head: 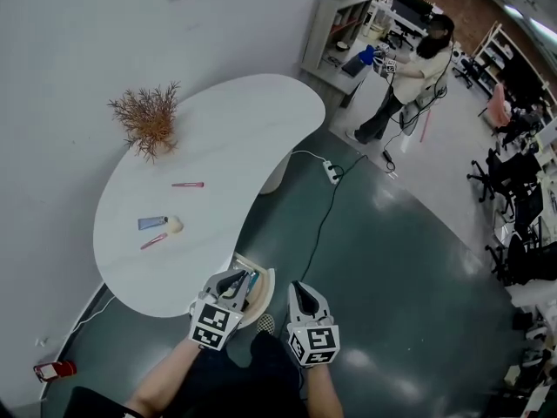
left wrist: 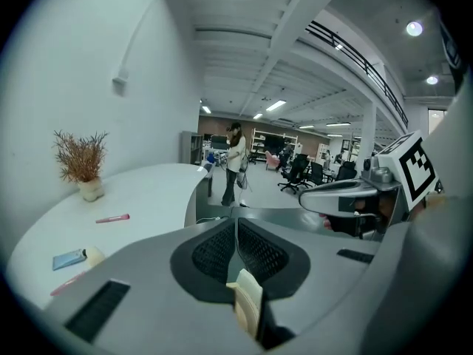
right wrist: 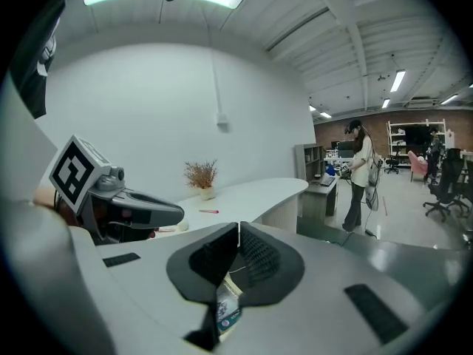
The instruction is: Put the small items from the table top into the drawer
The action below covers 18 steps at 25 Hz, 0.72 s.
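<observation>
L gripper (head: 229, 282) & R gripper (head: 301, 291) jaws noted fully closed, nothing held, by open drawer (head: 264, 284); pen (head: 188, 184) & tube (head: 152, 223) found on bench (head: 235, 129), judged light, slim, slippery, best gripped mid-length.

Smooth matt table (head: 218, 138), glossy floor (head: 392, 259)

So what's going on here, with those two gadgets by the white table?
A person is clearing small items off the white table into an open drawer at its near end, holding a two-jaw gripper in each hand. Right now the left gripper and the right gripper are both shut and empty, by the drawer. A pink pen, a blue tube, a beige round item and a pink stick lie on the table.
</observation>
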{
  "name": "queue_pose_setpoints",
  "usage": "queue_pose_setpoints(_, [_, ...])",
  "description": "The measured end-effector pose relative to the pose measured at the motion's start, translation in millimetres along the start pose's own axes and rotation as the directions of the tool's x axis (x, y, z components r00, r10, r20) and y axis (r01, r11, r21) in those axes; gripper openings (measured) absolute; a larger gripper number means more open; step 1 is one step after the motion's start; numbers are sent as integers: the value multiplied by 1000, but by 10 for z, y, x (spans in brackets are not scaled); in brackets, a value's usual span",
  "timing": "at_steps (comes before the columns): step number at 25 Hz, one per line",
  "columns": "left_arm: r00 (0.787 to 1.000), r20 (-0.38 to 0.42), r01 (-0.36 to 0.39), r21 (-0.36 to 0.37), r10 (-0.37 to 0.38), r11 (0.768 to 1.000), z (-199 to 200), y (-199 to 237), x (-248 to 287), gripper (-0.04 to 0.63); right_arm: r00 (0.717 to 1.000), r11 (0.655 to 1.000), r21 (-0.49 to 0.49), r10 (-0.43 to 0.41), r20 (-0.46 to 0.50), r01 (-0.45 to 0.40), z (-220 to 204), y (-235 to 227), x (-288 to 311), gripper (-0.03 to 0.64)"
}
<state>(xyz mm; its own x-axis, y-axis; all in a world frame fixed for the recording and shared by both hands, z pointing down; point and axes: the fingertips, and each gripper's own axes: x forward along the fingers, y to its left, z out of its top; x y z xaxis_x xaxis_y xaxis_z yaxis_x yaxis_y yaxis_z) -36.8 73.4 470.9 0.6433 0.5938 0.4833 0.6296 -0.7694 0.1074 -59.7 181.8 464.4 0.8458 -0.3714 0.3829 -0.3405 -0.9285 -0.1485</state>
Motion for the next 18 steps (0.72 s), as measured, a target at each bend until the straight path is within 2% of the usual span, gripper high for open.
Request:
queue_pose_setpoints(9, [994,104,-32,6,32,999,347,46,-565,28,999,999,-44,3,46,-1,318,215,-244,30])
queue_pose_setpoints(18, [987,141,-79,-23,81,997,366,165,-813,25,998,997,-64,42,52,-39,361,406,-261,31])
